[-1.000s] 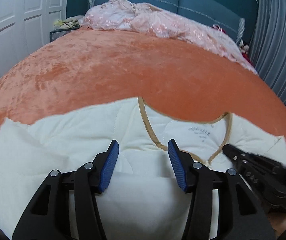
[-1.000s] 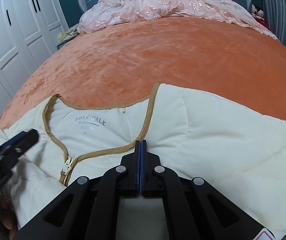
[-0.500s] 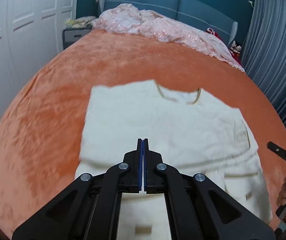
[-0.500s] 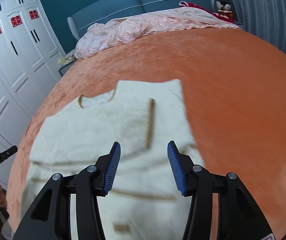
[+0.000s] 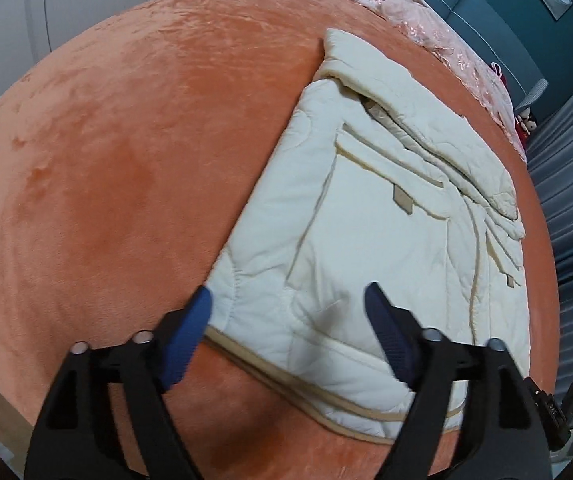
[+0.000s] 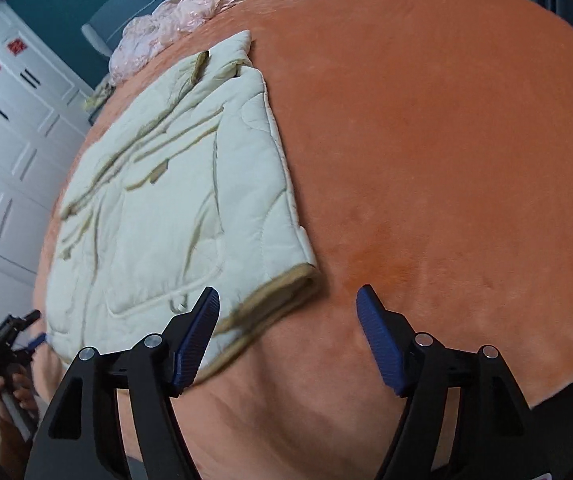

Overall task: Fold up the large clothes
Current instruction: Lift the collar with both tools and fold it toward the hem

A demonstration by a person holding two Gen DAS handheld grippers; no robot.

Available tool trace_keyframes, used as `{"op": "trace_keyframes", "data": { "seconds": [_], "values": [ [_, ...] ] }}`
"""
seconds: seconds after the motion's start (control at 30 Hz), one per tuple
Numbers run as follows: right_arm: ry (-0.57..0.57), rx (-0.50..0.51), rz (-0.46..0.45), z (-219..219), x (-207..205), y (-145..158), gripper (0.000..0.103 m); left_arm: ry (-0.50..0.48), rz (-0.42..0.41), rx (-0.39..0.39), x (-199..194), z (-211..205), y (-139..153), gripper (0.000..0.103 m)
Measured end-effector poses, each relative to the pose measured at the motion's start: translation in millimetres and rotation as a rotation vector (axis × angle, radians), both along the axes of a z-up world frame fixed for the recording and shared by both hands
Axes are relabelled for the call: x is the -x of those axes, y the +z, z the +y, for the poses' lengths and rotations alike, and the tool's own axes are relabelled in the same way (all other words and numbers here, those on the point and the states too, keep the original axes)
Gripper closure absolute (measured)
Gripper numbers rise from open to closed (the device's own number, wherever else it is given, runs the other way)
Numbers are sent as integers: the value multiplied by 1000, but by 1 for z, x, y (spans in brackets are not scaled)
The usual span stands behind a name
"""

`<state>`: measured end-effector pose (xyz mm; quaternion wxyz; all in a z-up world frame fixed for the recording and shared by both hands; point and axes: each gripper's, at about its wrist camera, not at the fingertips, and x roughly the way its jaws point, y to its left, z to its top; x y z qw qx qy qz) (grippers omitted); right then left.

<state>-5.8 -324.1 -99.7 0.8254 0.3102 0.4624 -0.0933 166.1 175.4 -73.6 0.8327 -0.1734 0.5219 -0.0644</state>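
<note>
One cream quilted jacket lies folded flat on the orange bed, toward 12 o'clock of both grippers. Left gripper and right gripper: fingers wide apart, holding nothing, over the hem's two near corners.

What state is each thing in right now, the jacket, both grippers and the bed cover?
cream jacket: lying flat on the bed, sleeves folded in across the front, not gripped.
left gripper: open, over the jacket's hem corner.
right gripper: open, at the other hem corner.
orange bedspread: spread smooth.
</note>
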Motion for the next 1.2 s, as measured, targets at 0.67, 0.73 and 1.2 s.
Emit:
{"op": "trace_keyframes", "data": {
  "seconds": [0.67, 0.73, 1.2],
  "values": [
    [59, -25, -94, 26, -5, 54, 99, -23, -71, -26, 48, -2, 54, 103],
    [145, 35, -79, 35, 12, 72, 99, -63, -88, -23, 70, 2, 70, 103],
    [372, 29, 179, 49, 210, 115, 99, -253, 117, -68, 263, 26, 117, 103]
  ]
}}
